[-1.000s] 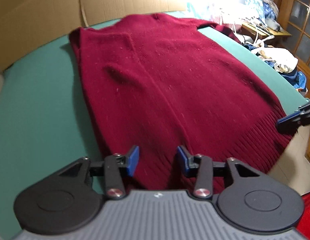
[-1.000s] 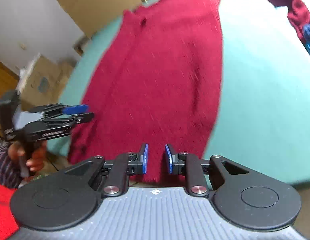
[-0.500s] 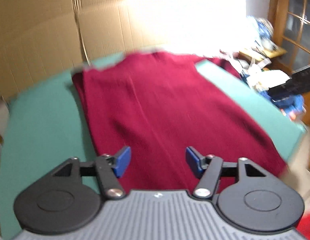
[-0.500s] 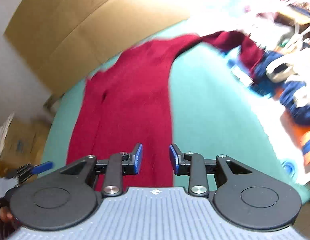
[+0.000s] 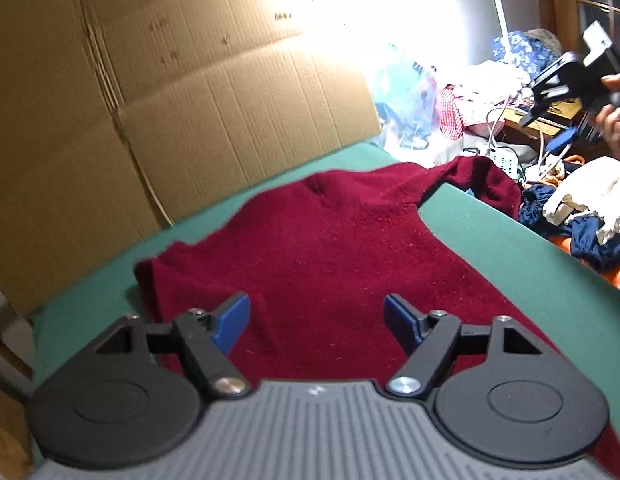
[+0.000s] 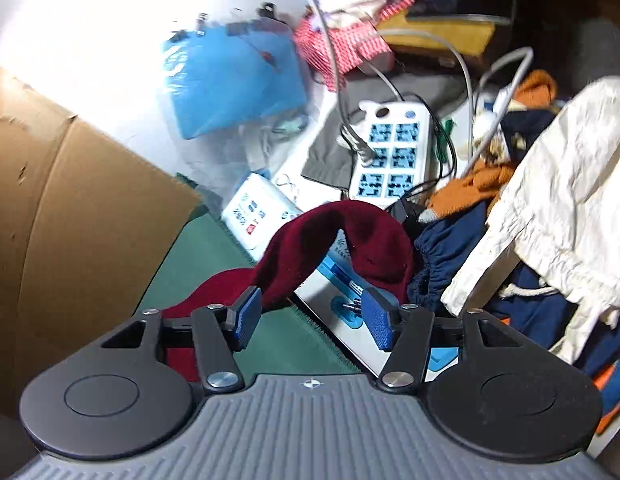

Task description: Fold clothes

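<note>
2 claws are in my hands, 1 in each. My left claw (image 5: 315, 322) has its blue pads spread far apart, and they are opening wider. Nothing is between them. It hangs above the red sweater (image 5: 349, 264) and does not touch it. The sweater lies flat on the green table (image 5: 529, 264), with its neck pointing away from me. Its left side is folded in. 1 sleeve (image 6: 341, 240) runs to the far right corner of the table and hangs over the edge.

My right claw (image 6: 311, 316) is opening too, and nothing is held in it. It points down at that corner. The sleeve bends up in a hump just past its pads, draped over a white box with blue print (image 6: 337, 292). Beyond the sleeve I see a white power strip (image 6: 389, 160) with cords plugged in. To the right is a heap of clothes: dark blue, orange, and a cream cloth (image 6: 557, 200). A blue bag (image 6: 234, 80) sits farther back. Brown cardboard (image 5: 150, 100) stands behind the table. In the left claw's view, my right hand (image 5: 615, 120) shows far off at the right edge.
</note>
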Motion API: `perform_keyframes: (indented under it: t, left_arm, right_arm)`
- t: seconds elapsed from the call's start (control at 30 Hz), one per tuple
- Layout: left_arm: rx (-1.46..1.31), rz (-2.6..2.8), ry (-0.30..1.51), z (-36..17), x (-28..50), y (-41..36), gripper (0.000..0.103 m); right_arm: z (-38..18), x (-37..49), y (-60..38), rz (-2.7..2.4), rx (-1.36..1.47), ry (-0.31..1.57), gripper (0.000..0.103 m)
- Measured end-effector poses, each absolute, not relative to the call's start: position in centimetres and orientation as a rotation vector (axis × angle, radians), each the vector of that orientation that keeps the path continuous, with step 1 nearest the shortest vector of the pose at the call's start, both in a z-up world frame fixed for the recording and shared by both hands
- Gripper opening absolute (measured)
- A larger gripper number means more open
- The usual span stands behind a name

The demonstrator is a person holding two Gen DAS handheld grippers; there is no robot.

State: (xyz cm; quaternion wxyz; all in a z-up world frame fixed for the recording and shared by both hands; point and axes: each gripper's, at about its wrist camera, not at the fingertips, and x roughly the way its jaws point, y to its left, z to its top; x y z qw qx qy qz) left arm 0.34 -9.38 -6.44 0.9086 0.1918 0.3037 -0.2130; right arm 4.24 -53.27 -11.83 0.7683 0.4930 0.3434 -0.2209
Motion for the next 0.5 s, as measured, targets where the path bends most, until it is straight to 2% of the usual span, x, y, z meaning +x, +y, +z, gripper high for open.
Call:
perform_keyframes:
  t: [0.23,0.4,0.5]
  left_arm:
    - [0.428,-0.348,0.716,-8.7,2.5,-12.2,0.078]
    - [0.464,-0.346,0.675,-7.9,5.1,-14.9,0.078]
    - [0.491,-0.368,0.644,-7.5,6.3,-17.2,0.083]
  right_arm:
    - [-21.8,6.5,-59.4,-0.58,1.521,0.698,0.06]
    - [-25.0,5.4,-60.8,-0.636,1.769,0.576,0.063]
    - [-25.7,5.0,-61.2,-0.651,1.876,0.521,0.067]
